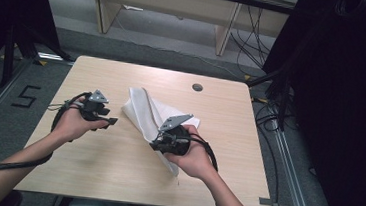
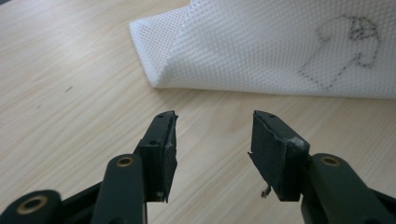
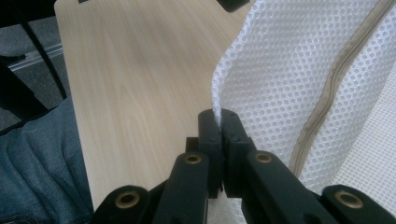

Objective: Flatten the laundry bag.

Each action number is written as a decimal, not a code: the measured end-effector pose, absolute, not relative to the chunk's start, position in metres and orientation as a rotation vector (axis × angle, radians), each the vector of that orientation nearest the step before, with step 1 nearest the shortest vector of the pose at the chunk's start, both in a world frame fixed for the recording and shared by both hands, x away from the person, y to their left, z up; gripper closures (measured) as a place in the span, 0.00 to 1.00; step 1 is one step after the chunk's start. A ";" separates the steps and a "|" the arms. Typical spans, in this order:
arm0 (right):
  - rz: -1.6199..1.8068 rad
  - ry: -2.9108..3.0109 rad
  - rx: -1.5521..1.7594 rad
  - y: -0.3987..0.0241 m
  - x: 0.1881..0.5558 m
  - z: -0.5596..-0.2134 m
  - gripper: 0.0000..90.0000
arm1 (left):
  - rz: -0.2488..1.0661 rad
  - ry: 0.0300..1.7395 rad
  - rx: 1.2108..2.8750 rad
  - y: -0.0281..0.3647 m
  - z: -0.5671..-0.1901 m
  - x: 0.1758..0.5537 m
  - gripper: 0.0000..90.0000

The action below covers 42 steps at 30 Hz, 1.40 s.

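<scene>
White mesh defines the thing in hand: a mesh laundry bag [image 1: 146, 114] lying folded on the pale wooden bench [image 1: 115, 167], roughly at its middle. Nearest the person, the right hand-held gripper [image 3: 219, 122] has its jaws pressed together on an edge of the bag, beside the bag's beige zipper [image 3: 327, 102], lifting that edge off the bench. Left of the bag, the left hand-held gripper [image 2: 212, 135] hangs just short of the bag's folded corner with its jaws apart and nothing between them. Beyond the bag, near the bench's far edge, sits a small round grey cable port [image 1: 197, 87].
</scene>
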State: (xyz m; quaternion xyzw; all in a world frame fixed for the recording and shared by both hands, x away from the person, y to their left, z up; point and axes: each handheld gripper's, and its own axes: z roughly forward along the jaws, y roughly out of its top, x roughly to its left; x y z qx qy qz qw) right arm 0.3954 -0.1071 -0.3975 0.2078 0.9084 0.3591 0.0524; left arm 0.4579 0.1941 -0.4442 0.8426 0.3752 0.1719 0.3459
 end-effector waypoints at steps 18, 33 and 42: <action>1.109 2.781 0.614 -0.107 0.379 -0.404 0.99 | 0.474 1.034 2.047 0.234 -0.443 0.415 0.52; 1.091 2.817 0.608 -0.106 0.370 -0.423 0.99 | 0.463 1.067 2.032 0.243 -0.460 0.408 0.51; 1.093 2.860 0.553 -0.103 0.367 -0.432 0.99 | 0.501 1.103 2.023 0.252 -0.458 0.411 0.51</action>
